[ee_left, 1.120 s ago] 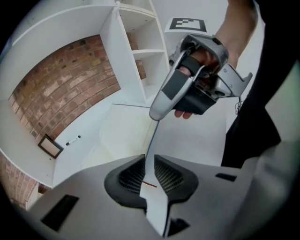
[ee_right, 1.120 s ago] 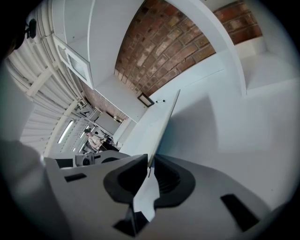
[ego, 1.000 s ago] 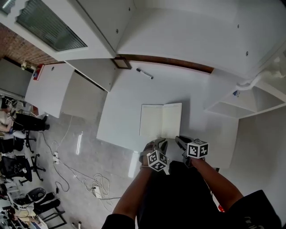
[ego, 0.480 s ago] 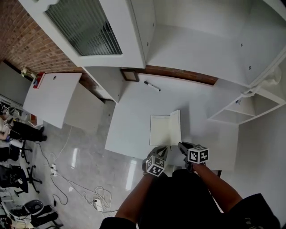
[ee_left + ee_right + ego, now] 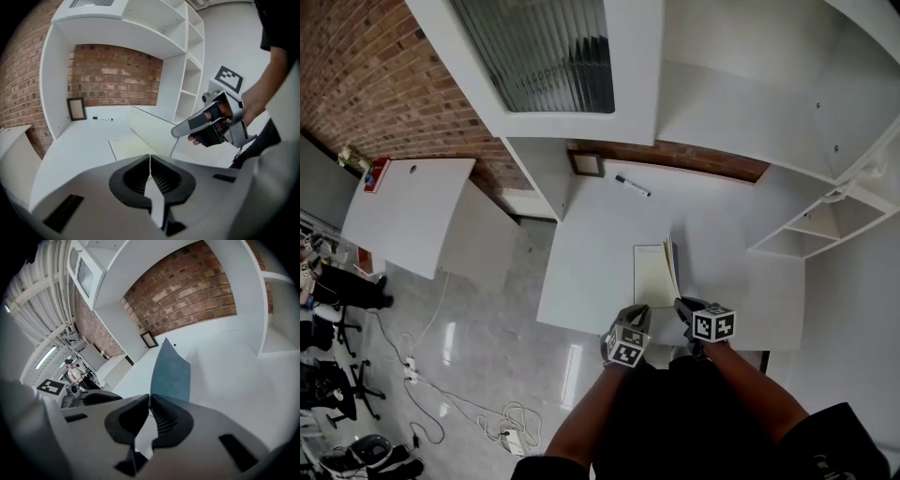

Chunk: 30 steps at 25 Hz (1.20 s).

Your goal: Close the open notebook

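Right gripper view shows the right tongs [image 5: 150, 398] pinched shut on the raised cover of the blue-covered paper notebook [image 5: 171, 373], which stands upright over its pages on the white bench [image 5: 595, 244]. Beside them, the left tongs [image 5: 150, 158] are shut and empty. Closing seems midway; the next move calls for swinging the cover leftward and down flat, then letting go.

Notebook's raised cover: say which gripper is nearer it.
Right. The right gripper pinches the raised cover's near edge; the left gripper hangs shut, apart, to its left.
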### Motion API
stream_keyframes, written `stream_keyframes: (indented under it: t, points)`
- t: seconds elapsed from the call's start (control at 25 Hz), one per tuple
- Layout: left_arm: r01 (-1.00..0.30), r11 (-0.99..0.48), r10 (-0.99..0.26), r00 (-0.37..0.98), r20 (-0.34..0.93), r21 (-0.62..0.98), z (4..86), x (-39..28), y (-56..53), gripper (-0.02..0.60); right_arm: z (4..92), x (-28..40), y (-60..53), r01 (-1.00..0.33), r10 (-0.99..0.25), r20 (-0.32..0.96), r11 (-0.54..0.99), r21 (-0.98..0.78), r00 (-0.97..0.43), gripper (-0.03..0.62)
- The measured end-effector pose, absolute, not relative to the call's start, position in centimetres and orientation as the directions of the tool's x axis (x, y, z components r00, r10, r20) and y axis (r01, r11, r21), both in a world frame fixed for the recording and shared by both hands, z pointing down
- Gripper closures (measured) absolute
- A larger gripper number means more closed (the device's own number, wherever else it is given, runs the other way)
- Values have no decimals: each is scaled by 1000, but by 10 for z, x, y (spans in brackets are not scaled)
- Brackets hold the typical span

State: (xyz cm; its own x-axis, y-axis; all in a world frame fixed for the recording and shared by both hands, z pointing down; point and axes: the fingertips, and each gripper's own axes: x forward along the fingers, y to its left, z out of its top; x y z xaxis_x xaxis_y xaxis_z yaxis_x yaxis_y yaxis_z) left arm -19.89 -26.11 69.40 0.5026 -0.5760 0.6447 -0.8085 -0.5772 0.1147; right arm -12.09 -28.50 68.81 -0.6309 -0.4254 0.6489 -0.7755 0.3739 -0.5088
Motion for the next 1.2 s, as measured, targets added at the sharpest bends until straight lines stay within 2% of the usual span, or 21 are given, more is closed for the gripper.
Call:
stream_keyframes:
  t: [0.32,0.68,1.04,1.2]
  points:
    - [-787,-586,-561,565,605,192,700,-238,-252,570,706,-167,-280,-804,-408,717,468,-367,-565,566]
    - [-777,-585,-552,591,588,233,704,-268,-253,571,735,-194,-277,-832,-383,765,434,-346,-518,556]
    - [-764,-584,-520,612,596,275,715,-294,-256,571,774,-225,-275,-803,-261,862,547,-238,-434,523]
    - [-767,-567,-501,611,613,301,725,-305,-253,571,782,-232,-270,-800,-251,873,558,-223,-418,511]
